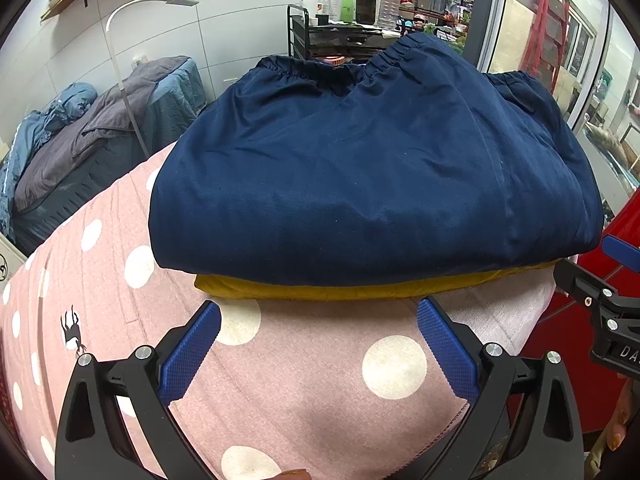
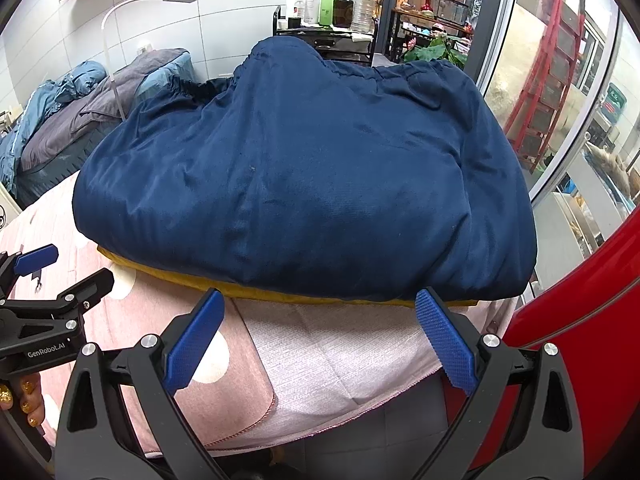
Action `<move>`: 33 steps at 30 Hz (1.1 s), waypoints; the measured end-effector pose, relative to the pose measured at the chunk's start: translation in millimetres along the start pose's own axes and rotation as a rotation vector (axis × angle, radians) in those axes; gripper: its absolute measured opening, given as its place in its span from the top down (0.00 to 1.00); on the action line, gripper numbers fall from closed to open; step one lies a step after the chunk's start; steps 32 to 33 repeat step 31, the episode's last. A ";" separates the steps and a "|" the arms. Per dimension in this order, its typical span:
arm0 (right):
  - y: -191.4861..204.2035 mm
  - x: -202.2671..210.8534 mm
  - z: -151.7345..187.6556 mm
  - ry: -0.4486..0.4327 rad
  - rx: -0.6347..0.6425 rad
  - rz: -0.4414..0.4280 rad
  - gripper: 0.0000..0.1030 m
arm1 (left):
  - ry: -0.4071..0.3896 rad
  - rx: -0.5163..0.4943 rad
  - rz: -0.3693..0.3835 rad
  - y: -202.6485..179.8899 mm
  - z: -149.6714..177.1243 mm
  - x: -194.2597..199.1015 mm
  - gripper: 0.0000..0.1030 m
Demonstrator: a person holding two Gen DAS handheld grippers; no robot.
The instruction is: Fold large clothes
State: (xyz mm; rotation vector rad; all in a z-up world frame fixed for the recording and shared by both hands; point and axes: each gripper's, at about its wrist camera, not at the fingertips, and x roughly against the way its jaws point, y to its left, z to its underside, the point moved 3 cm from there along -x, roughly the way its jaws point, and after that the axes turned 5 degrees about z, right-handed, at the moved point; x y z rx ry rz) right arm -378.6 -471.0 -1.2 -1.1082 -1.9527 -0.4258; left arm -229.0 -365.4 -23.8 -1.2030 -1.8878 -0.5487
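Note:
A large navy blue garment (image 1: 372,176) with an elastic gathered edge at the far side lies folded on the pink polka-dot cloth (image 1: 304,364). A mustard yellow layer (image 1: 340,290) shows under its near edge. It also shows in the right wrist view (image 2: 304,184), with the yellow layer (image 2: 256,292) below it. My left gripper (image 1: 318,312) is open and empty, just short of the near edge. My right gripper (image 2: 320,300) is open and empty, its fingertips at the near edge. The right gripper's fingers (image 1: 618,250) show at the right edge of the left wrist view. The left gripper's fingers (image 2: 38,260) show at the left of the right wrist view.
A bed with grey and blue bedding (image 1: 80,140) stands at the back left beside a white floor lamp (image 1: 120,48). A black cart with several bottles (image 1: 344,12) stands behind the garment. A red object (image 2: 580,320) is at the right. A glass door (image 2: 540,60) is beyond.

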 end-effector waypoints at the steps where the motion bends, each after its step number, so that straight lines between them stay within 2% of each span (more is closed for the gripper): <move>1: 0.1 -0.3 -0.3 -0.001 0.001 -0.001 0.08 | 0.001 -0.005 0.000 -1.0 0.3 0.1 0.06; 10: 0.2 -0.8 -0.2 -0.001 0.000 -0.001 0.08 | 0.009 -0.015 0.012 -4.9 0.4 -0.7 0.06; 15: -1.3 -1.5 1.0 0.002 -0.002 0.001 0.08 | -0.028 -0.020 0.044 -8.5 1.1 3.6 0.06; 24: -3.2 0.1 1.9 0.002 -0.004 0.005 0.08 | -0.011 -0.068 0.003 -18.2 -1.2 5.7 0.06; 33: -2.6 3.4 2.3 -0.003 -0.003 0.005 0.08 | -0.018 -0.079 0.011 -21.8 -3.2 11.3 0.06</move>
